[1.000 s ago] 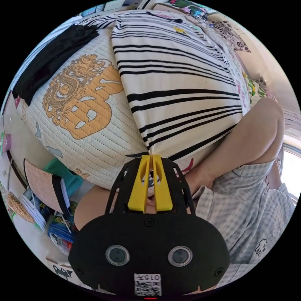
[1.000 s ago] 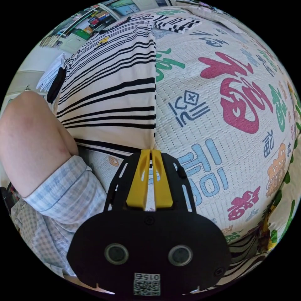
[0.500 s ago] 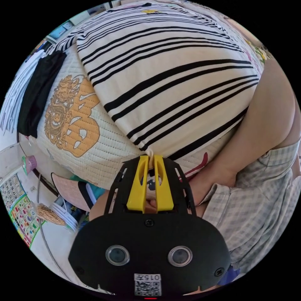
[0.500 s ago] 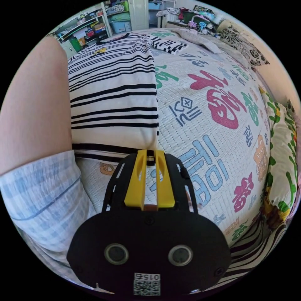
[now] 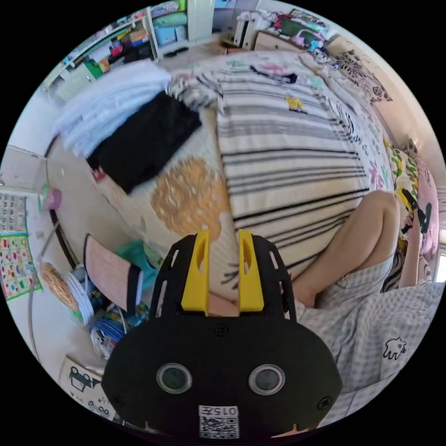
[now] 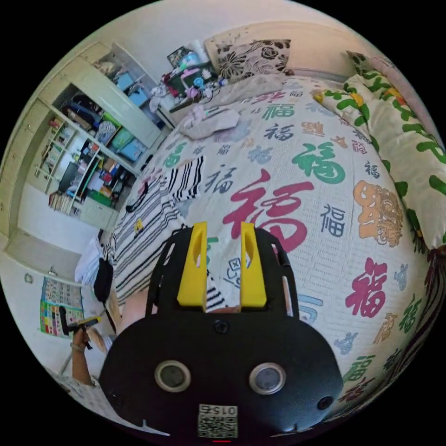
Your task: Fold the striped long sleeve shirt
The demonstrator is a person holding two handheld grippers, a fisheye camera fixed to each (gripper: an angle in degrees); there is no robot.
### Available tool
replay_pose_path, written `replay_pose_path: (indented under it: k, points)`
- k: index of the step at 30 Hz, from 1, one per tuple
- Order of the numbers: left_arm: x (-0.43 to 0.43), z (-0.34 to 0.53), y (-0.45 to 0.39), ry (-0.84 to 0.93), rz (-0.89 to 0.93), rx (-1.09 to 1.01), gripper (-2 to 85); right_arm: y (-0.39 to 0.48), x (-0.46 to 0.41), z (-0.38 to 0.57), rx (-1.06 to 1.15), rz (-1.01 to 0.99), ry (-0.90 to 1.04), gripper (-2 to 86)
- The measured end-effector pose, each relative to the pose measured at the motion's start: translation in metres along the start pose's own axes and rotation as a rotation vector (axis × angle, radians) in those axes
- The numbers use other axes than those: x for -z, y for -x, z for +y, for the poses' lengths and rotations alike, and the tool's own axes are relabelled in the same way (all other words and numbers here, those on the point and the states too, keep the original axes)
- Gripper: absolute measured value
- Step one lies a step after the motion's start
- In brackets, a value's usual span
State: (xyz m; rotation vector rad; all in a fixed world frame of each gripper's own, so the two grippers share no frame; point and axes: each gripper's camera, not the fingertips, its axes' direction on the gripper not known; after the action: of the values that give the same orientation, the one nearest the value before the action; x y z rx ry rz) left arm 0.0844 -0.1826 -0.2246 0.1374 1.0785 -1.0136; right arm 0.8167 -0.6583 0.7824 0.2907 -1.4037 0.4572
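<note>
Shirt [image 5: 288, 153] lay flat on bed [image 6: 297, 195]; both claws [image 5: 222, 241] [image 6: 218, 234] wide apart, empty. Next: regrip hem at 6 o'clock.

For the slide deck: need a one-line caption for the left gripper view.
Open left gripper above the striped shirt lying flat on the quilted bedspread.

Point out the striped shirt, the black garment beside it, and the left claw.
striped shirt [image 5: 288, 153]: left gripper view, middle of its body, lying flat on the bed.
black garment [image 5: 144, 137]: left gripper view, centre of the folded cloth.
left claw [image 5: 222, 239]: left gripper view, gap between its yellow tips, standing apart.
</note>
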Motion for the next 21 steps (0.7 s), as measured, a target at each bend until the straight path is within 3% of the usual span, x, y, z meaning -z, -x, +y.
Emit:
replay_pose_path:
  k: [3, 7, 10, 15, 18, 21]
  points:
    - [0.023, -0.082, -0.039, -0.128, 0.049, -0.119, 9.1, 0.024, -0.030, -0.020, -0.197, -0.150, -0.201, 11.6]
    - [0.030, -0.213, -0.136, -0.231, 0.141, -0.359, 8.8, 0.042, -0.106, -0.030, -0.411, -0.208, -0.177, 9.3]
    - [0.014, -0.293, -0.225, -0.246, 0.162, -0.555, 8.8, 0.038, -0.145, -0.027, -0.394, -0.119, -0.069, 8.9]
    - [-0.043, -0.390, -0.361, -0.186, 0.162, -0.785, 9.6, 0.012, -0.166, -0.036, -0.382, -0.137, -0.026, 9.6]
    - [-0.080, -0.430, -0.426, -0.177, 0.149, -0.843, 10.3, 0.016, -0.189, -0.043, -0.315, -0.192, 0.068, 10.1]
    - [-0.122, -0.455, -0.468, -0.142, 0.133, -0.861, 10.9, 0.038, -0.198, -0.050, -0.191, -0.105, 0.097, 9.9]
